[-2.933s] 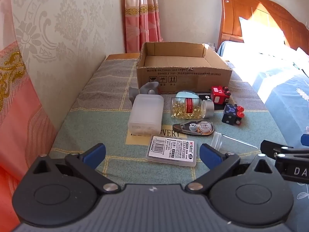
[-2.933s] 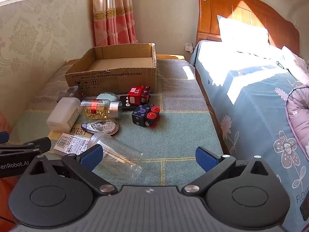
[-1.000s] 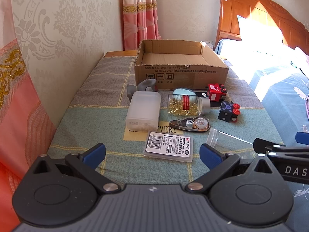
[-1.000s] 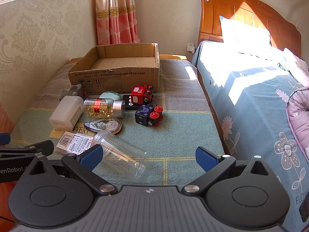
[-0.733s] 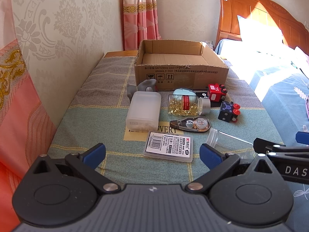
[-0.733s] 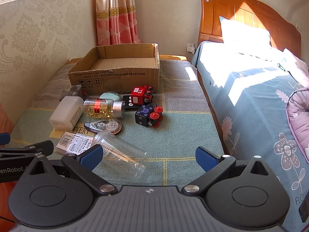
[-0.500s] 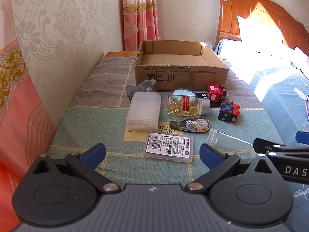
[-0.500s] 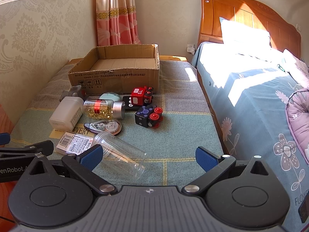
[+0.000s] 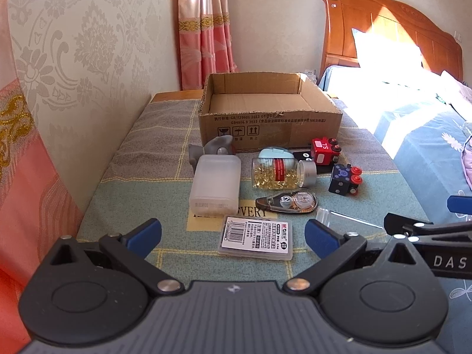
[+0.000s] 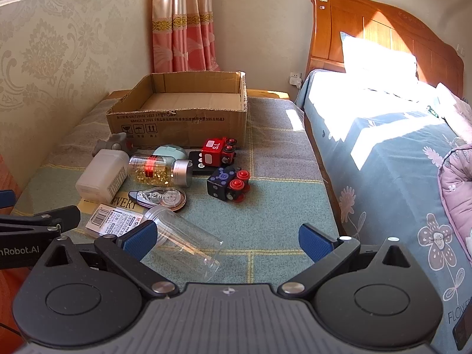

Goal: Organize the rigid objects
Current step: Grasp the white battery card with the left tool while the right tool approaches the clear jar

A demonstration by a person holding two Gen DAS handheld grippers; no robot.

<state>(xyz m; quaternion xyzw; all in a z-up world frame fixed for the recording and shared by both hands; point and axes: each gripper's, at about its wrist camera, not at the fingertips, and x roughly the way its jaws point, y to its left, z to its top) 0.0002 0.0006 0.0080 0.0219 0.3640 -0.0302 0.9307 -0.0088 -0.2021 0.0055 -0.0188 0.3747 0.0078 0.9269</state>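
Hovering spread wide and empty, the left gripper [image 9: 233, 233] and right gripper [image 10: 225, 237] had picked nothing; next likely came closing on the clear jar [image 10: 188, 243], bound for the cardboard box [image 10: 180, 124].

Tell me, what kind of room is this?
Most likely a bedroom in a home. A bed with a carved wooden headboard and a pillow stands to the right, and pink curtains hang by patterned wallpaper.
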